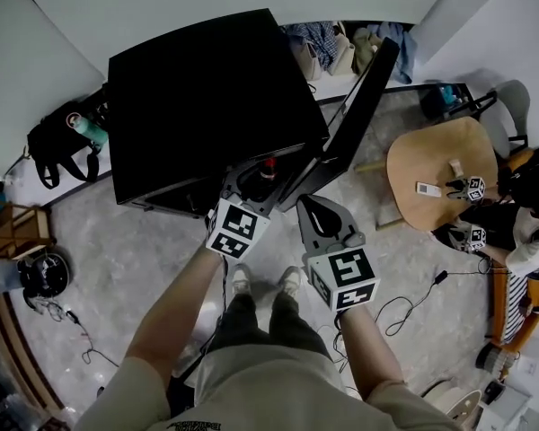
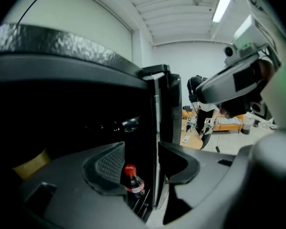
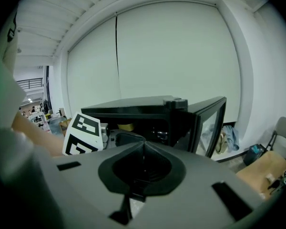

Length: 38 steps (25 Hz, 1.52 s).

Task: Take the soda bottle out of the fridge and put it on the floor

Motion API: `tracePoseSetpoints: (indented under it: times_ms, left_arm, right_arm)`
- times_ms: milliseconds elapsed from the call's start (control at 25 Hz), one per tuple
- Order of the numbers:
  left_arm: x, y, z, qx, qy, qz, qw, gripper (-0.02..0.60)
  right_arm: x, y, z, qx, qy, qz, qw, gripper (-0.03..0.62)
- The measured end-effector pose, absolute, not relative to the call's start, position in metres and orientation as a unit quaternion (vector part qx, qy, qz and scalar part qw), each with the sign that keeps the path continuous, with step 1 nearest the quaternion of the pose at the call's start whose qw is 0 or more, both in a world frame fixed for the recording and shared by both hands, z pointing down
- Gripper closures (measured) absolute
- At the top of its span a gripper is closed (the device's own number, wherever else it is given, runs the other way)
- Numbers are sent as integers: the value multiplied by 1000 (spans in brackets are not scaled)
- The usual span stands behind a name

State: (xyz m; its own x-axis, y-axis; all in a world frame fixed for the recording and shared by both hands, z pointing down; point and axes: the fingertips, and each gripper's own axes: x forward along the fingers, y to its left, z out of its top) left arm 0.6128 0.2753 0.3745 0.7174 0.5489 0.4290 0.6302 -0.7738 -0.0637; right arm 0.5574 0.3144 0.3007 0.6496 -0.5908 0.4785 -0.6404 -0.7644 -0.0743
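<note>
Black fridge (image 1: pixel 207 106): squat, boxy, on a speckled grey floor (image 1: pixel 135 259), door (image 1: pixel 355 115) swung wide at the fridge's right side. Soda bottle (image 2: pixel 132 180): inside the fridge, low down at the front of the open compartment, toward the door side; upright, red cap, dark contents, label band round the middle; red cap also visible from the head view (image 1: pixel 268 167), just inside the fridge opening. Left gripper (image 2: pixel 142 168): at the fridge mouth, jaws spread wide, bottle framed in the gap but beyond the pads, no contact seen; in the head view (image 1: pixel 250 180), tips level with the fridge's front edge, marker cube toward the person. Right gripper (image 3: pixel 143 146): jaws pressed together, nothing between them, aimed at the fridge; in the head view (image 1: pixel 316 209), held back from the fridge front, below the open door. Yellowish item (image 3: pixel 126 126): inside the fridge, higher up, kind unclear. Round wooden table (image 1: pixel 431 151): right of the fridge, beyond the door, carrying a small white object (image 1: pixel 428 189) and a spare marker cube (image 1: pixel 474 187). Black bag (image 1: pixel 58 142): left of the fridge, against the wall, teal bottle (image 1: pixel 88 130) at its top. Heap of clothing (image 1: pixel 328 43): behind the fridge. Person's shoes (image 1: pixel 241 279): on the floor in front of the fridge.
</note>
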Motion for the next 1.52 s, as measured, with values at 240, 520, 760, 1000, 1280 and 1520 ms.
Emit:
tracePoseSetpoints:
  times_ms: [240, 520, 760, 1000, 1280, 1520]
  left_arm:
    - [634, 272, 413, -914, -324, -217, 114, 382]
    - [652, 272, 453, -903, -329, -246, 128, 380]
    - [662, 274, 470, -904, -320, -262, 105, 391]
    - [670, 275, 478, -900, -321, -268, 120, 451]
    - [668, 278, 477, -899, -328, -265, 118, 465]
    - [649, 279, 474, -889, -344, -271, 134, 468]
  right_arm:
    - [567, 318, 330, 908, -325, 263, 35, 597]
    - [570, 322, 360, 907, -311, 282, 25, 597]
    - [569, 328, 374, 907, -302, 292, 16, 597]
    - [567, 336, 384, 906, -296, 302, 8, 597]
    - [562, 341, 390, 905, -293, 309, 5, 597]
    - [558, 343, 384, 906, -293, 306, 11, 597]
